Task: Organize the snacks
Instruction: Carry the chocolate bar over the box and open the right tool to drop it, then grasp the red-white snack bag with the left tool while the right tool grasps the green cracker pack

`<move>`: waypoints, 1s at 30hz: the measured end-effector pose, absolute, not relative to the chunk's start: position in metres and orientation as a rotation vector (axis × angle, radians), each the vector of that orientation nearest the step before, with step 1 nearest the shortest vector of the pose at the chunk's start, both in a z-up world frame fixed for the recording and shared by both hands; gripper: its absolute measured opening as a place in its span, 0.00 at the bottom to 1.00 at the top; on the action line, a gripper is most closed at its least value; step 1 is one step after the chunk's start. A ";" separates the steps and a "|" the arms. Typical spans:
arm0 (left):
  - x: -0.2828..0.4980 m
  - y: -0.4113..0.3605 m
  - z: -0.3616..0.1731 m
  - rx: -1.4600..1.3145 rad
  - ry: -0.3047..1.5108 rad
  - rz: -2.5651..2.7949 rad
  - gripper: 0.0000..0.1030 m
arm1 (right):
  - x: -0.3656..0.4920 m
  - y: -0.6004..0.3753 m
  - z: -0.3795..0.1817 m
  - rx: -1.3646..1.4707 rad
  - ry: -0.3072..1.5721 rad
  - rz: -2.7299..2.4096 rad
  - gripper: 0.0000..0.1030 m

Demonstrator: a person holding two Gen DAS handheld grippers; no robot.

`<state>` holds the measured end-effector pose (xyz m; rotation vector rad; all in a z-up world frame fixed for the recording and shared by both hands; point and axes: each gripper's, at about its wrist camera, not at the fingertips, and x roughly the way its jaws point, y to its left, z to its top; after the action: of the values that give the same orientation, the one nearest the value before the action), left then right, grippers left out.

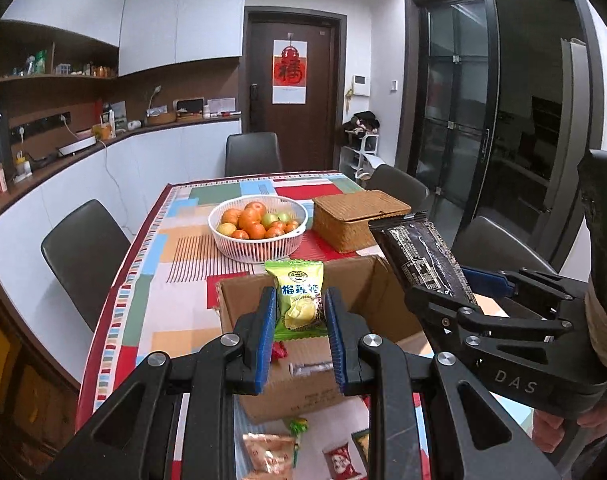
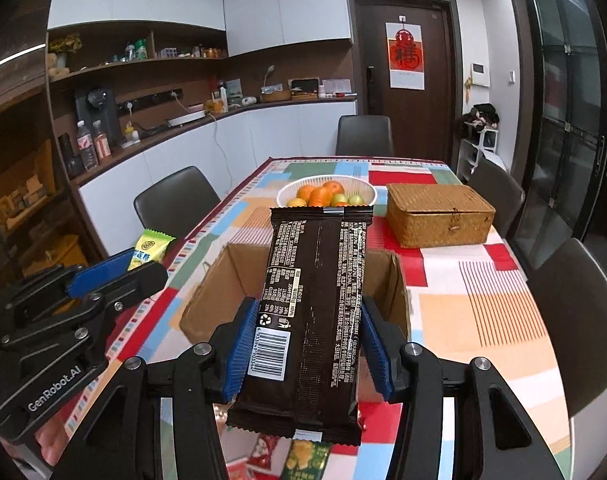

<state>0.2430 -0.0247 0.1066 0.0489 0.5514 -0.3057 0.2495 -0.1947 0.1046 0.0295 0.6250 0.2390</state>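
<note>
My left gripper is shut on a small green durian candy packet and holds it above the open cardboard box. My right gripper is shut on a long dark brown snack bar wrapper, held over the same box. The right gripper with the bar shows at the right of the left wrist view. The left gripper with the green packet shows at the left of the right wrist view. A red packet lies inside the box.
Several loose snack packets lie on the patterned tablecloth near the front edge, also in the right wrist view. A white basket of fruit and a lidded wicker box stand beyond the cardboard box. Dark chairs surround the table.
</note>
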 end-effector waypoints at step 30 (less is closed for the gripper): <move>0.287 -0.023 0.057 0.080 0.732 -0.235 0.46 | 0.315 -0.193 0.072 -0.058 0.681 0.136 0.59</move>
<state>0.2867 -0.0227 0.0566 0.0804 0.7323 -0.2352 0.3148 -0.1926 0.0723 -0.0580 0.6811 0.1364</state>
